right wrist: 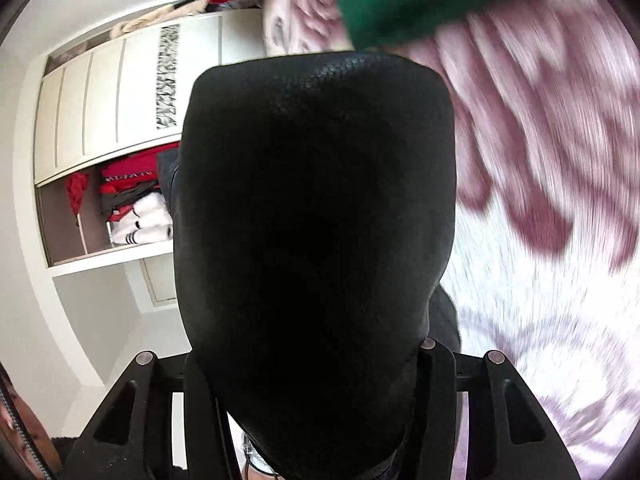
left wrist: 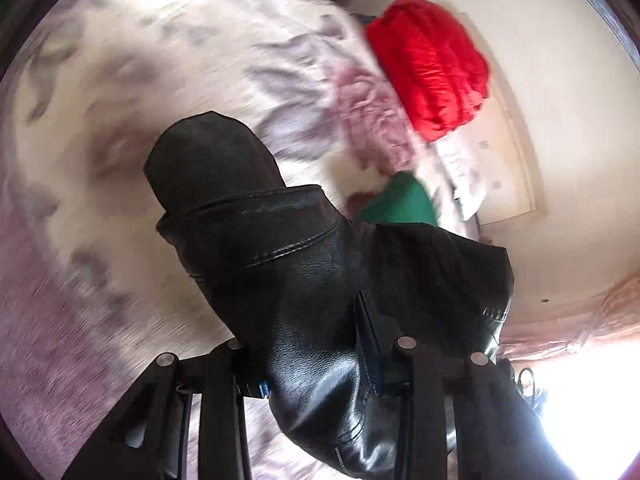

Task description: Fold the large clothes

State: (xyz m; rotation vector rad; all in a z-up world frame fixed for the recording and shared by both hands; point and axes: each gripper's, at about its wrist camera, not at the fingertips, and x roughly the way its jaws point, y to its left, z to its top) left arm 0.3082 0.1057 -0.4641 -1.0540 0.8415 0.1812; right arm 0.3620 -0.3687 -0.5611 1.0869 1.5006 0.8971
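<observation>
Pretty clearly somebody's bedroom at home. Most of what you see is a bed with a floral bedspread [left wrist: 132, 92], white with purple-pink flower prints, and clothes dumped on it: a puffy red jacket [left wrist: 430, 68], a green garment [left wrist: 404, 202], something fuzzy and pink [left wrist: 372, 116]. Along the wall there's a white built-in wardrobe [right wrist: 104, 92] with paneled doors, and one open shelf [right wrist: 120, 208] is stuffed with folded stuff, red and white and dark pieces stacked up. Plain white walls, and off to one side a peach curtain [left wrist: 580, 320] with bright daylight next to it. Normal lived-in room, nothing lab-like about it.
</observation>
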